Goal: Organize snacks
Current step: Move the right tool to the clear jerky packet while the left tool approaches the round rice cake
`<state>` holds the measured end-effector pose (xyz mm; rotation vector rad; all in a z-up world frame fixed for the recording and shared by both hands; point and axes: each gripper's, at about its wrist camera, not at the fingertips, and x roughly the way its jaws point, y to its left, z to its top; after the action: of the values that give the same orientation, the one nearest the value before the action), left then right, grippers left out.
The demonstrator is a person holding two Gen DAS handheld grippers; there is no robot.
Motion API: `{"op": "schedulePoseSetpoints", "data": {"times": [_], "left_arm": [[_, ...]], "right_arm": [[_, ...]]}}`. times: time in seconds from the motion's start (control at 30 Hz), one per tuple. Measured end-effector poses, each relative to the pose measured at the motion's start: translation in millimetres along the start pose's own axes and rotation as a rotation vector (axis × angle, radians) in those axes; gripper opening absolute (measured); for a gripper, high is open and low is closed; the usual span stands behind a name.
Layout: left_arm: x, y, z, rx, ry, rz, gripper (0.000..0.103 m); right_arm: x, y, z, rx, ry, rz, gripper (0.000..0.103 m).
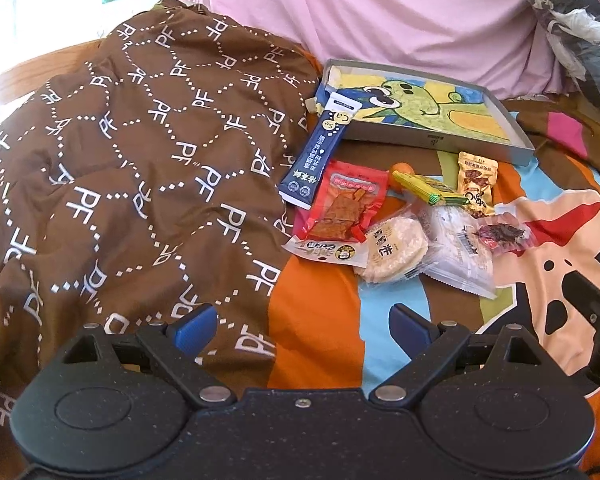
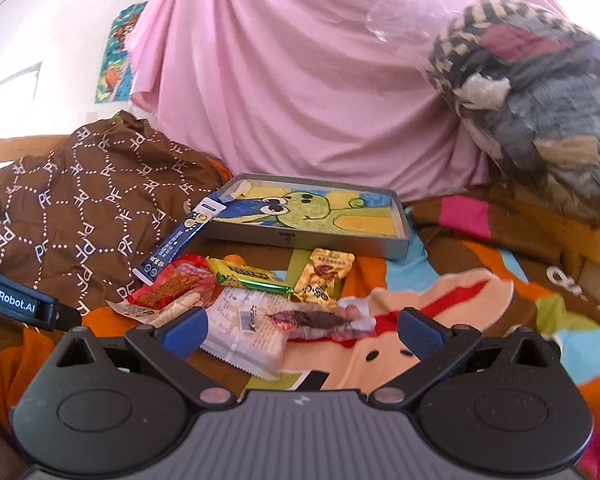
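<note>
1. Blue-padded right gripper [image 2: 302, 330] is spread wide and empty, hovering over the clear dried-fruit packet [image 2: 320, 320] at the near edge of the snack pile.
2. Left gripper [image 1: 302, 320] is likewise spread and empty, short of the pile.
3. Lower squarely; pinch the packet only, not the white wrapper [image 2: 248, 332] beneath.
4. Carry to the tray [image 2: 400, 216] beyond.

This is a home bedroom: a bed spread with a bright cartoon-print sheet [image 1: 548, 248], a brown "PF" quilt [image 1: 120, 168] heaped at the left, pink cloth [image 2: 300, 80] draped at the far side (hiding what stands behind), bagged bedding [image 2: 540, 92] far right.
</note>
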<state>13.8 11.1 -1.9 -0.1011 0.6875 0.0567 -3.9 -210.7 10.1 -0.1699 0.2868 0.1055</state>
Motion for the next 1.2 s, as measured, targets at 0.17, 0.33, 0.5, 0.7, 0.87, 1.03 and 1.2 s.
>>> {"op": "schedulePoseSetpoints", "data": {"times": [0.17,0.33,0.5,0.7,0.87,1.03,1.2], "left_arm": [[9,-5,15,0.054,0.039,-0.043,0.093],[29,-9,46,0.094,0.089,-0.083,0.093],[49,-17,75,0.129,0.145,-0.113,0.093],[84,-30,91,0.151,0.219,-0.129,0.093],[111,-35,95,0.140,0.274,-0.162,0.093],[127,-26,102,0.110,0.291,-0.184,0.090],[139,-8,108,0.026,0.328,-0.217,0.089]], "right_arm": [[9,-5,7,-0.038,0.017,0.057,0.103],[19,-5,11,-0.115,0.010,0.087,0.103],[39,-9,14,-0.082,0.074,0.144,0.103],[70,-11,13,0.022,0.178,0.173,0.103],[100,-5,10,0.105,0.266,0.201,0.103],[128,3,5,0.200,0.364,0.194,0.103],[149,11,-3,0.322,0.449,0.171,0.103]]}}
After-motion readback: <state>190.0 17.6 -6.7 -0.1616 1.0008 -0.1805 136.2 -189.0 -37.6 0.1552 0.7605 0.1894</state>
